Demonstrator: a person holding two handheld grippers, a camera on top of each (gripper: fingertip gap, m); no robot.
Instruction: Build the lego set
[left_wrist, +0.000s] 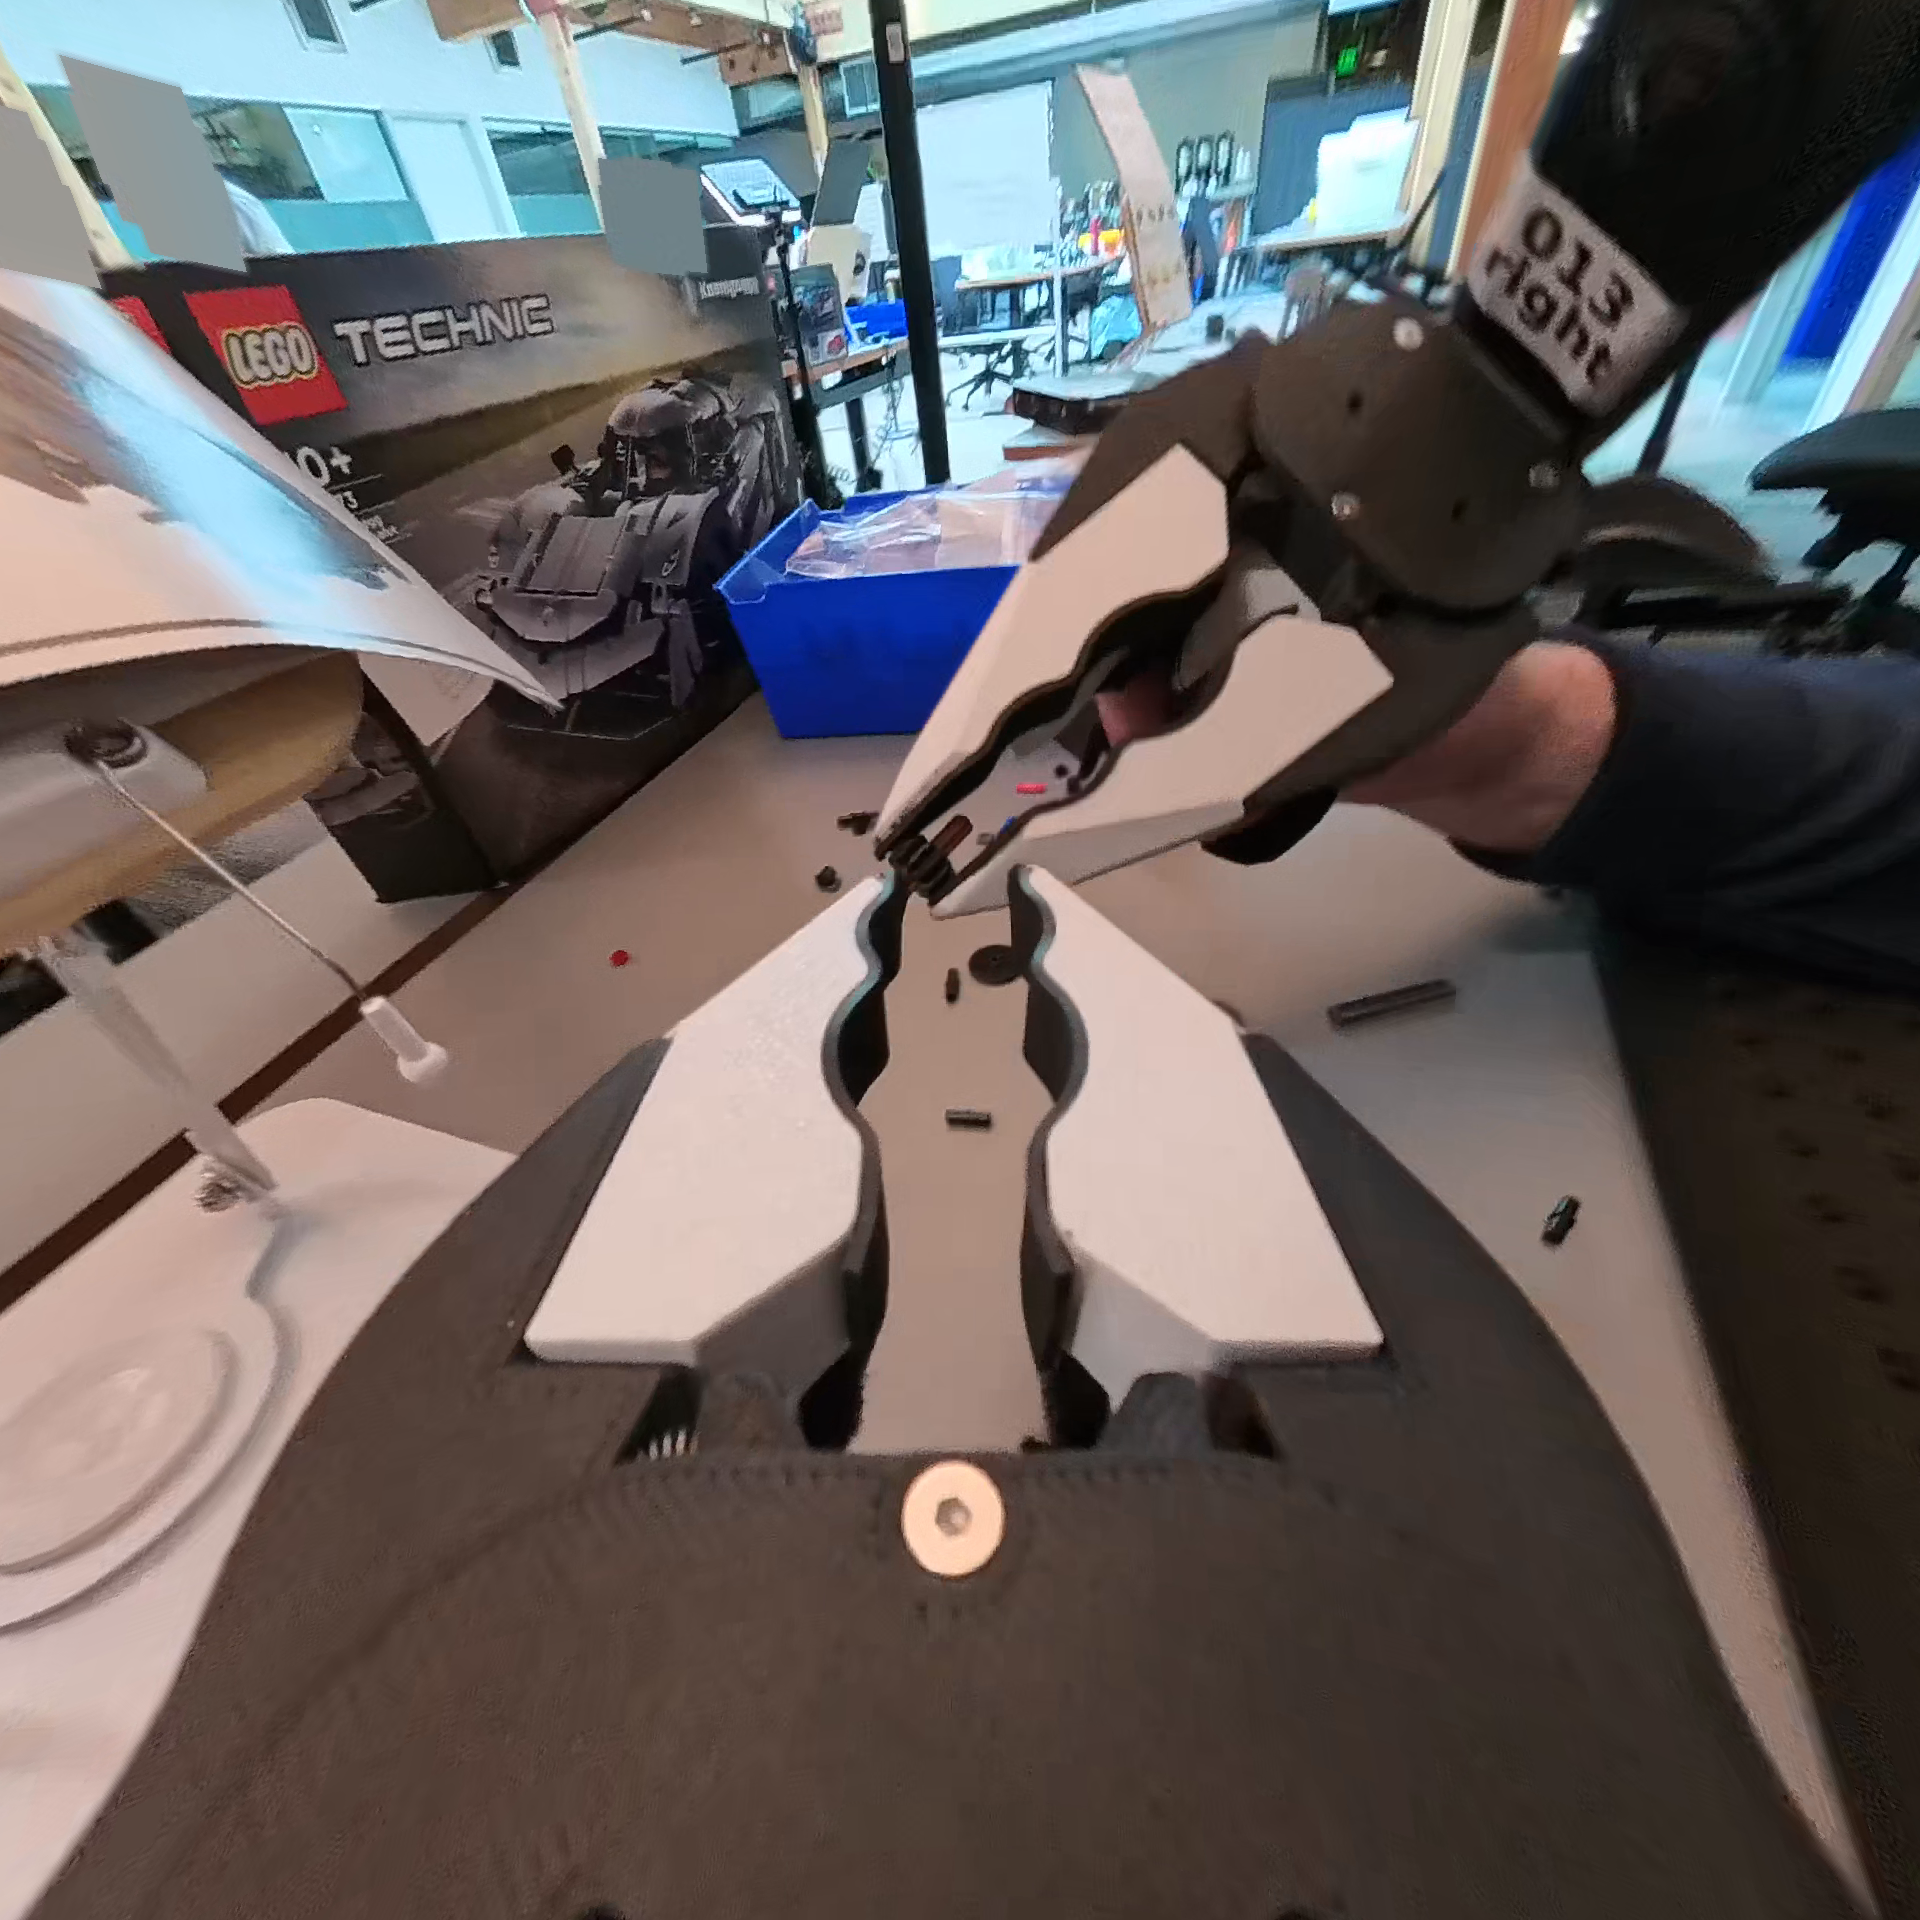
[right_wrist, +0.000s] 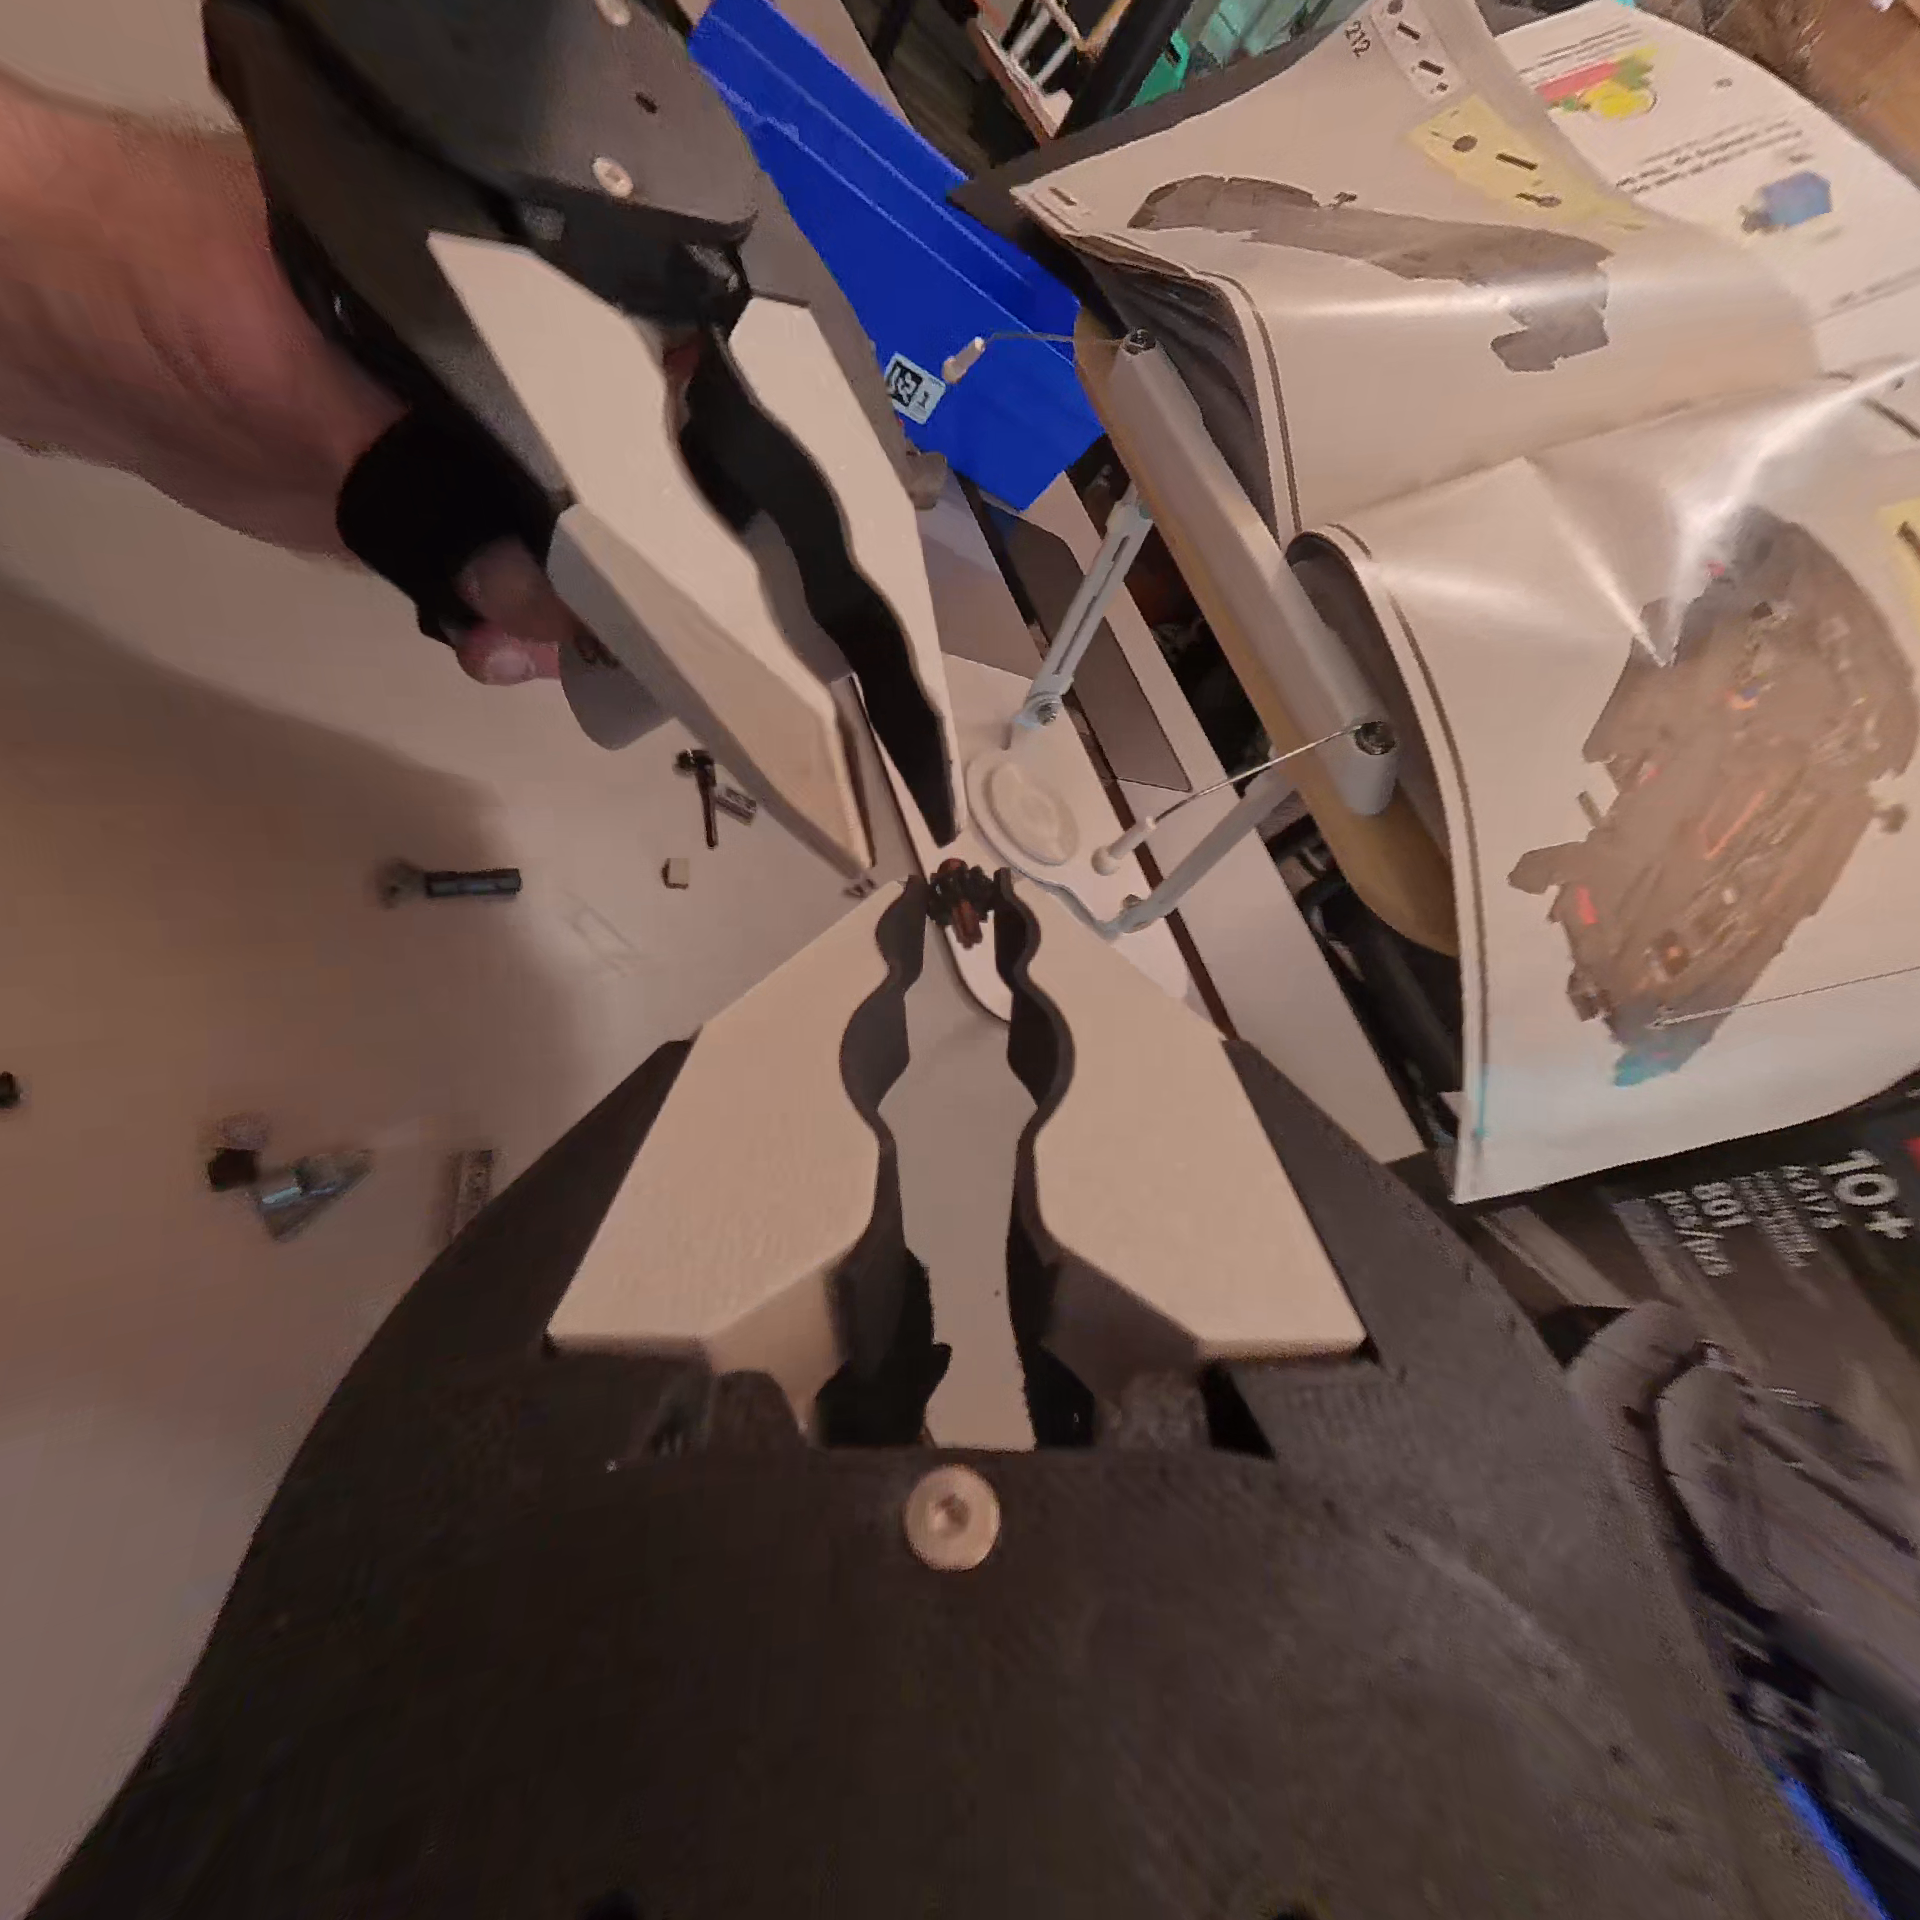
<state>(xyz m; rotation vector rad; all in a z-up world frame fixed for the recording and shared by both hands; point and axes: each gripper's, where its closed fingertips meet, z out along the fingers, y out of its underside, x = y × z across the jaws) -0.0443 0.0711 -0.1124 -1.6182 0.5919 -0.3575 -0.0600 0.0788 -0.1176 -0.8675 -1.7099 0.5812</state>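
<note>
Clearly light, stiff and tiny, the black part (right_wrist: 961, 906) sits pinched in the right gripper (right_wrist: 961, 902) tips, best held by its ends; the left gripper (left_wrist: 951, 883) gapes empty.

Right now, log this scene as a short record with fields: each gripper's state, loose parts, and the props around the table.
right gripper: shut on a small black gear piece, held above the table
left gripper: open, empty, tips close to the gear piece
loose parts: black pin, black round piece, dark axle, red stud lying on the table
instruction booklet: open on a stand
set box: upright behind the work area
blue bin: beside the box, holding clear bags
</note>
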